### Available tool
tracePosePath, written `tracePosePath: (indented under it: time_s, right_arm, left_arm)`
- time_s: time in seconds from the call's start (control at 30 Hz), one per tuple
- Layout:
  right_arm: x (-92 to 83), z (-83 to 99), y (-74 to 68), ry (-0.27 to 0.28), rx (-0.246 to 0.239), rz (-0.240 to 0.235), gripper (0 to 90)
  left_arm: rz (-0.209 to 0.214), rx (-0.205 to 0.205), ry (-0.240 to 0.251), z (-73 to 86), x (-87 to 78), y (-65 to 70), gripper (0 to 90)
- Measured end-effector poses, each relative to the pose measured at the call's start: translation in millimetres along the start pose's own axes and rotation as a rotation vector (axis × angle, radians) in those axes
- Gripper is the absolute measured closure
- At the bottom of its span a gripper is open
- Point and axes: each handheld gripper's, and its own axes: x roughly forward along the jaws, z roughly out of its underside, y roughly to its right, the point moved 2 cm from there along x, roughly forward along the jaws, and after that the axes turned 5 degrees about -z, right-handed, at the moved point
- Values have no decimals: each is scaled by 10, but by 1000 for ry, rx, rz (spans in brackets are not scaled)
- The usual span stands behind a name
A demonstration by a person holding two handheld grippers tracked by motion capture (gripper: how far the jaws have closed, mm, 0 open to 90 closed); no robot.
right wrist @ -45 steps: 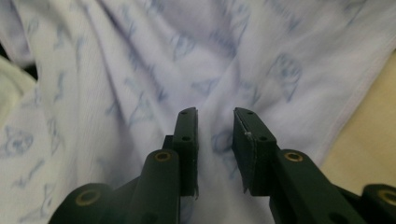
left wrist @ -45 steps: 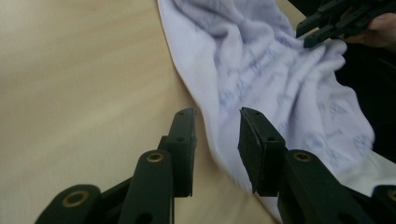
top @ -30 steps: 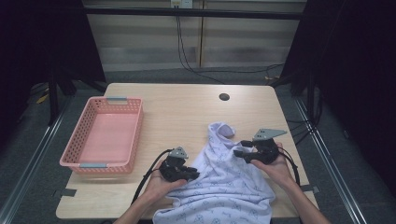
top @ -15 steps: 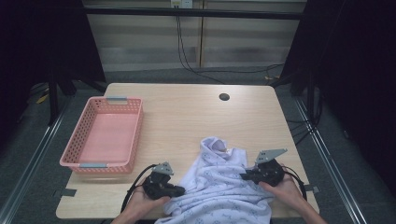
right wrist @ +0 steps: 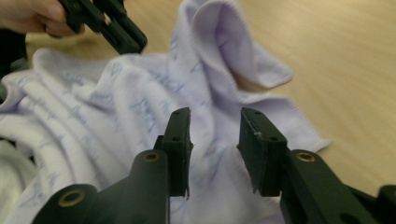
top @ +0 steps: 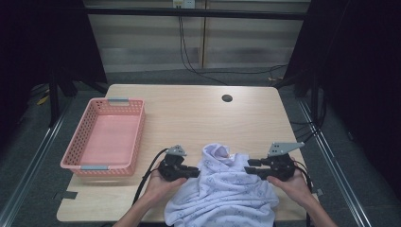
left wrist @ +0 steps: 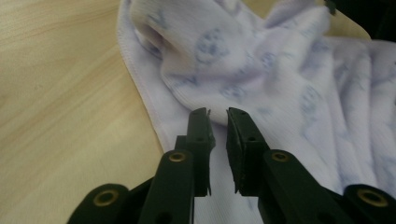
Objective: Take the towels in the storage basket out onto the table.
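A white cloth (top: 222,189) printed with pale blue marks is seen bunched at the near edge of the table (top: 189,118), at 6 o'clock in the high view, with one fold raised toward 12 o'clock and its near part hanging over the table edge. The left gripper (top: 191,171) is held at the cloth's 9 o'clock side, pointed toward 3 o'clock; the right gripper (top: 249,166) is held at its 3 o'clock side, pointed toward 9 o'clock. In the left gripper view, the left gripper (left wrist: 218,116) is shown with its jaws a narrow gap apart, having just been opening; the cloth (left wrist: 261,70) lies just past the tips, near its hemmed edge, and nothing is clamped between them. In the right gripper view, the right gripper (right wrist: 215,119) is shown with its jaws wider apart, also having just been opening; the cloth (right wrist: 140,107) lies beyond and below the gap and is not pinched. A pink basket (top: 75,163) is set at 9 o'clock on the table, well apart from the cloth. A dark round hole (top: 227,98) is seen at 12 o'clock in the tabletop.
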Motion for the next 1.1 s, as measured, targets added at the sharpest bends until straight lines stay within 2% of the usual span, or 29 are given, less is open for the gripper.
tracePosePath:
  time_s: [0.03, 0.1, 0.13, 0.2, 0.3, 0.37, 0.43, 0.5, 0.53, 0.73, 0.77, 0.8, 0.9, 0.93, 1.03, 1.1]
  right_arm:
    - [25, -26, 48, 5, 7, 15, 670]
    - [125, -36, 183, -10, 21, 35, 660]
    - [191, -23, 260, -22, 38, 46, 661]
    - [321, 10, 400, -69, 56, 84, 658]
    - [434, 46, 533, -84, 90, 98, 607]
    - [474, 63, 550, -85, 94, 109, 570]
    - [516, 89, 537, -102, 87, 117, 517]
    - [577, 106, 511, -121, 66, 114, 517]
    - [614, 109, 489, -126, 61, 98, 505]
    - [761, 36, 428, -128, 0, 95, 488]
    - [773, 33, 412, -131, -18, 105, 502]
    - [779, 31, 390, -137, -34, 112, 573]
    - [779, 34, 333, -137, -29, 59, 801]
    - [780, 37, 319, -137, -20, 45, 840]
    - [738, 46, 298, -140, -15, 56, 865]
    - [636, 39, 328, -109, 8, 54, 868]
  left_arm:
    - [-15, 23, -16, -7, 45, -24, 822]
    - [-20, 12, -26, 5, 110, -56, 820]
    - [-22, 20, -33, 13, 121, -47, 819]
    - [-25, 44, -41, 26, 110, -15, 817]
    - [-29, 69, -43, 74, 67, 9, 831]
    - [-17, 63, -44, 117, 25, 11, 842]
    - [-23, 62, -55, 152, -23, 30, 845]
    - [-23, 57, -56, 200, -72, 53, 836]
    - [-17, 56, -52, 220, -90, 59, 821]
    - [-12, 50, -58, 237, -118, 46, 798]
    - [-10, 49, -53, 240, -115, 47, 798]
    - [-9, 46, -48, 244, -115, 47, 797]
    - [-11, 48, -50, 250, -122, 49, 794]
    - [-14, 50, -51, 255, -128, 54, 794]
    - [-38, 61, -55, 285, -170, 73, 802]
    - [-50, 57, -53, 322, -209, 91, 800]
